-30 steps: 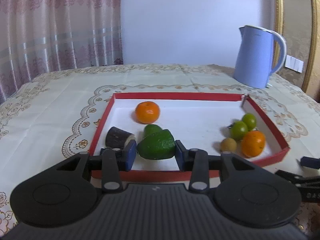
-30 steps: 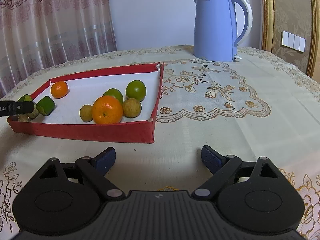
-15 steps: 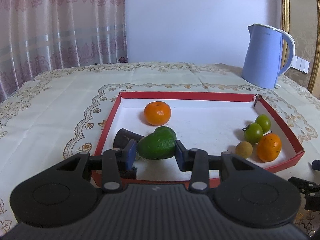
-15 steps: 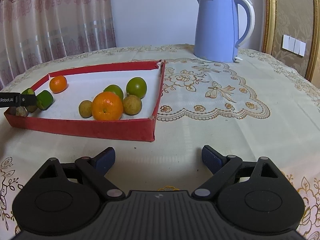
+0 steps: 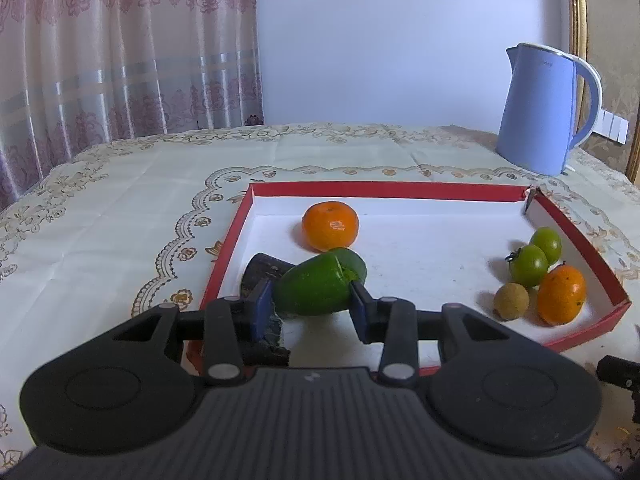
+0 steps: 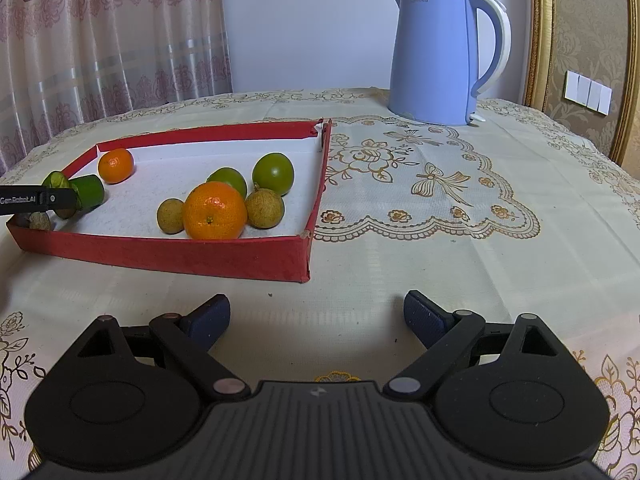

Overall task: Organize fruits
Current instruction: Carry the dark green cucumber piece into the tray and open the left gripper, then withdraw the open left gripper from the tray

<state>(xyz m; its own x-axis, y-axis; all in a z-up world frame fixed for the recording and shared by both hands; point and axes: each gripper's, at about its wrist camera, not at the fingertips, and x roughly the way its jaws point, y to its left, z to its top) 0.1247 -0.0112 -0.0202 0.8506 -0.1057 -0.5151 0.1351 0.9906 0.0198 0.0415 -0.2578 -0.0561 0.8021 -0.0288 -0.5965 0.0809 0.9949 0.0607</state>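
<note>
A green fruit (image 5: 312, 290) is clamped in the left gripper (image 5: 310, 308) above the red tray's (image 5: 400, 191) near-left corner. The right gripper (image 6: 316, 318) is held spread over the tabletop (image 6: 400, 240).

Blue kettle (image 6: 438, 56) on patterned tablecloth (image 6: 440, 208), curtain (image 5: 120, 52) behind.

A table (image 6: 440, 240) under a cream embroidered tablecloth (image 5: 120, 216) carries a red tray (image 6: 168, 254) (white-lined) and a blue electric kettle (image 6: 434, 56).
</note>
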